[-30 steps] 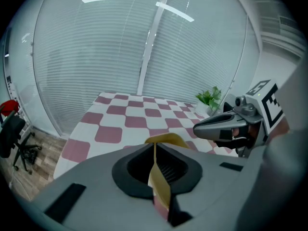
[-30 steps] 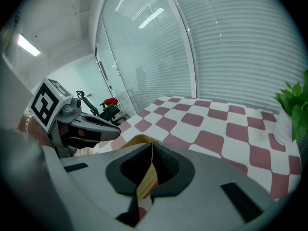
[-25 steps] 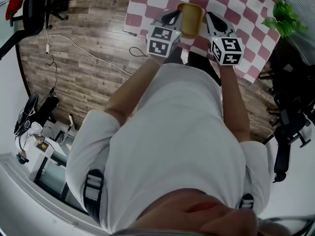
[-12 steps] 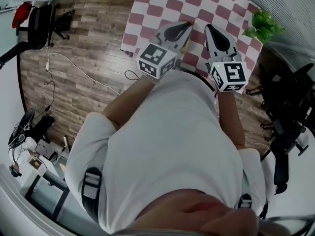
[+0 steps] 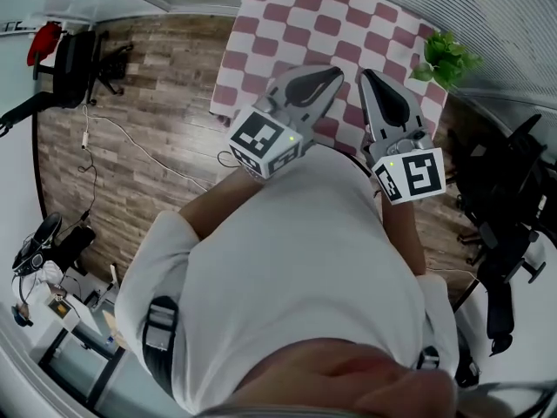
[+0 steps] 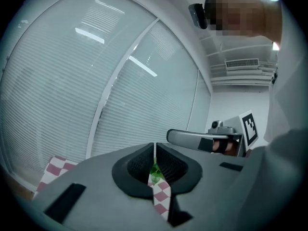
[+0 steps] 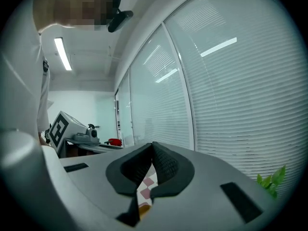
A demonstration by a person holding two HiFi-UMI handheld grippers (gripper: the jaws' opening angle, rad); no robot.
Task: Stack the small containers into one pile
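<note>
The left gripper [image 5: 336, 71] is held high at the chest over the pink-and-white checked bench [image 5: 296, 16], its fingers [image 6: 147, 154] pressed together on nothing. Just beside it, the right gripper [image 5: 366, 75] is likewise closed and empty. Only a mustard-yellow sliver [image 7: 140, 209], probably a small container, peeks below the right fingers. It seems to lie beneath and ahead, nearer the right gripper; its axis cannot be told.

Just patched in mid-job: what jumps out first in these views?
The left gripper and right gripper, both shut and empty, sit side by side before the person's white shirt. Beyond them lies a pink-and-white checkered tablecloth, with a green plant off its right corner.
</note>
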